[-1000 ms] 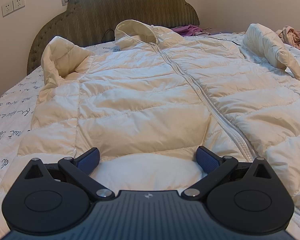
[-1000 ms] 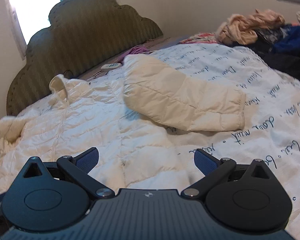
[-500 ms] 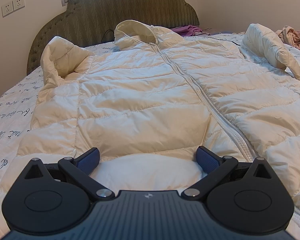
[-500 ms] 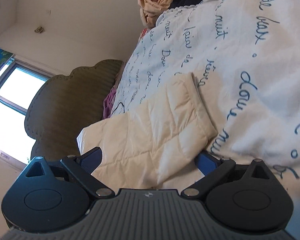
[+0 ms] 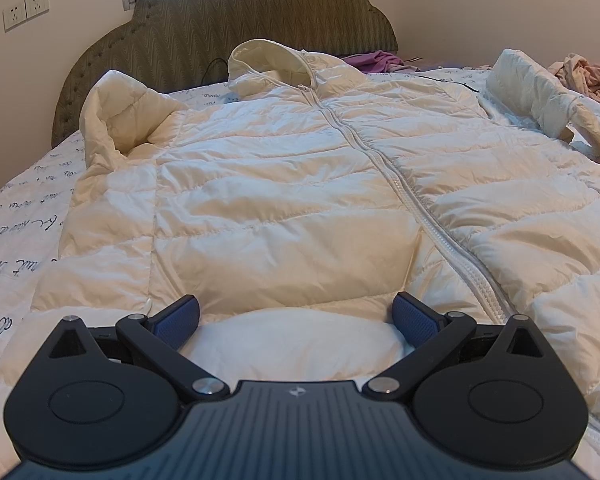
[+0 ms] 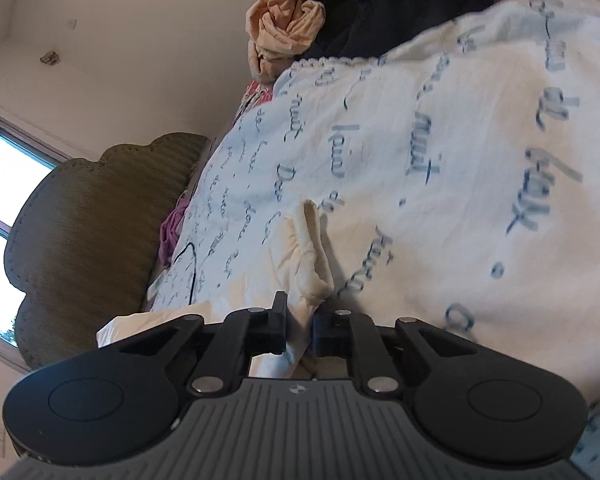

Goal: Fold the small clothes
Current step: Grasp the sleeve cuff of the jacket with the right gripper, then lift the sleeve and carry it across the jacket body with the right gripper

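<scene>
Since a second ago: right gripper (image 6: 300,330) has rolled onto its side and travelled to the sleeve cuff (image 6: 310,256); its fingers, then spread wide, are now drawn nearly together with the cuff fabric pinched between them. Left gripper (image 5: 296,316) unchanged in place, fingers spread wide over the hem, holding nothing.

Item: cream quilted jacket (image 5: 300,200), hooded, zip (image 5: 400,184) closed, lying front-up and flat on the bed (image 5: 16,216), hood (image 5: 268,60) toward the headboard (image 5: 228,12). Near sleeve (image 5: 112,120) bunched at the shoulder; far sleeve (image 5: 540,96) lying outward over the printed bedsheet (image 6: 460,140).

Progress: early. Garment spread out, no fold yet made. First sleeve gripped, apparently for folding inward across the body. Remaining, as judged: both sleeves in, then body folded up.

Other: heap of clothes (image 6: 288,28) at the far edge of the bed, unsorted.
</scene>
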